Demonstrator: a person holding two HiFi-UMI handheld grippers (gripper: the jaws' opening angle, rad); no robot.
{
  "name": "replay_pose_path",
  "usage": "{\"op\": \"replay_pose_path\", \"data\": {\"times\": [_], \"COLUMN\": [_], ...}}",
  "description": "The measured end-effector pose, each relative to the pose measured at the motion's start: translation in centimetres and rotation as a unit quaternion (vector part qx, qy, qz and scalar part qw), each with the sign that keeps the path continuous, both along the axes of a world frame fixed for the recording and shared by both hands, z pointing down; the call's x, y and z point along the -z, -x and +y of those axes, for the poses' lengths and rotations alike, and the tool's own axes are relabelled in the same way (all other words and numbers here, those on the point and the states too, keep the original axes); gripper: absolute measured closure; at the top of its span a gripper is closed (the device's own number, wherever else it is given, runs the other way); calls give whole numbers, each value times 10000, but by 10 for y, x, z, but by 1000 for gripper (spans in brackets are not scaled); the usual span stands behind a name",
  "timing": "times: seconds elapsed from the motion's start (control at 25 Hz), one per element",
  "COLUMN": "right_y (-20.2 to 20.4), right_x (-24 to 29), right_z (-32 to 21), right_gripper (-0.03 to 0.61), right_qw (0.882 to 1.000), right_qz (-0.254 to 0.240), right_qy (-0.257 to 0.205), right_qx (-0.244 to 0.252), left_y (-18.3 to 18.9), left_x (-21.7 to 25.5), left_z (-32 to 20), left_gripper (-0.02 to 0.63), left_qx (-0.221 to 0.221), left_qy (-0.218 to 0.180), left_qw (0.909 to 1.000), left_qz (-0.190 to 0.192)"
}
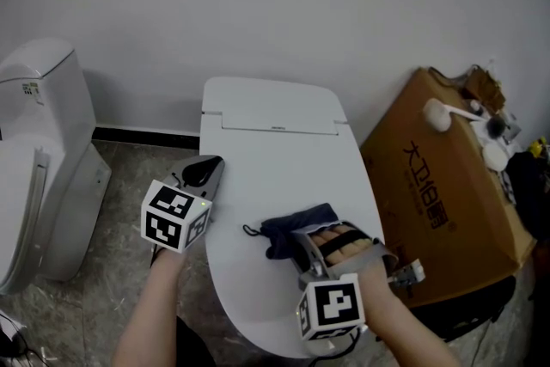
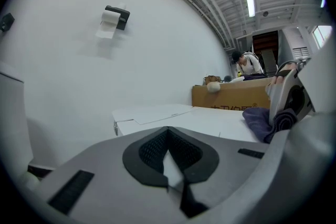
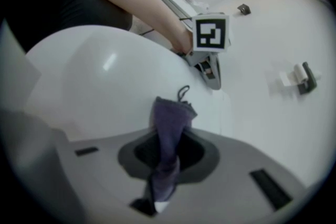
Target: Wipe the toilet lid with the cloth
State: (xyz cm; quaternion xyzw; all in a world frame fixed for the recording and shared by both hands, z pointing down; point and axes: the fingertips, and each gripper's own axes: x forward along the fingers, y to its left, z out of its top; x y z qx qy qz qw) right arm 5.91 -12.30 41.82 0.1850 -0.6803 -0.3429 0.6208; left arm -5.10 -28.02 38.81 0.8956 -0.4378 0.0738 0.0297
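Right gripper (image 1: 302,243): my jaws are clamped on the dark blue cloth (image 1: 296,226). In the right gripper view the cloth (image 3: 169,123) runs up between both pads and sticks out past them, with a small loop at its far end. The cloth lies bunched on the white toilet lid (image 1: 275,150), at lower centre of the head view, on the front half of the lid.

Left gripper (image 1: 206,171): my jaws are closed together with nothing between them, as the left gripper view confirms (image 2: 169,162). It sits at the lid's left edge, centre left of the frame, well apart from the cloth. I cannot tell whether it touches the lid.

The lid is down and flat.

A second toilet (image 1: 47,142) stands at the far left of the head view.

Cardboard box (image 1: 434,202): at the right of the frame, beside the toilet, its top closed. Its contents are not visible. Several small white objects lie on its upper end; I cannot identify them.

A toilet roll holder (image 2: 113,18) with a roll is mounted on the wall, upper left of the left gripper view.
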Motion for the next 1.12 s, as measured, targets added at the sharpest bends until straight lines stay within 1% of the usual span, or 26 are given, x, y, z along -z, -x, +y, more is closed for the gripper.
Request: {"op": "replay_pose_path", "data": {"times": [0.32,0.44,0.6,1.12], "right_y": [-2,-1,1,-1], "right_x": [0,0,6,25], "right_z": [29,39,51,50], "right_gripper": [515,515,515,515], "right_qw": [10000,10000,9996,9988], "right_qz": [-25,-80,-230,-419], "right_qy": [-42,-23,-154,-262], "right_qx": [-23,-43,-49,-61], "left_y": [0,1,0,-1], "left_x": [0,-1,0,-1], "left_z": [0,-1,0,3], "left_gripper": [597,598,597,597], "left_qx": [-11,-8,0,27], "left_qy": [8,21,16,-18], "left_qw": [10000,10000,10000,9998], "left_qz": [25,25,27,-183]}}
